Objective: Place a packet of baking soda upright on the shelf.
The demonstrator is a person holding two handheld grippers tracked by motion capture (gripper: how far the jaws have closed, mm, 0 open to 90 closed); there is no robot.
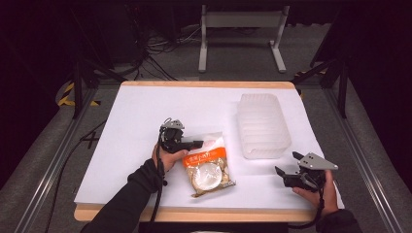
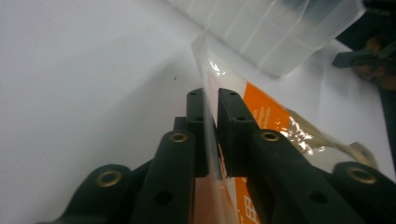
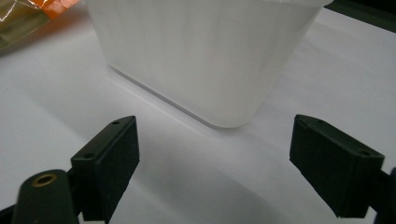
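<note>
Two grippers in play. Left gripper (image 1: 198, 143) jaws are pinched on the clear top edge of the snack bag (image 1: 209, 165); in the left gripper view the film sits clamped between the pads (image 2: 233, 126). Bag lies flat on the white table (image 1: 145, 116), just left of the translucent plastic bin (image 1: 262, 126), not touching it. Right gripper (image 1: 280, 172) jaws are spread wide, holding nothing, pointed at the bin's near corner (image 3: 224, 93). My read: grasp done, bag not lifted yet; lift and drop into the bin are left, right side likely steadies the bin
</note>
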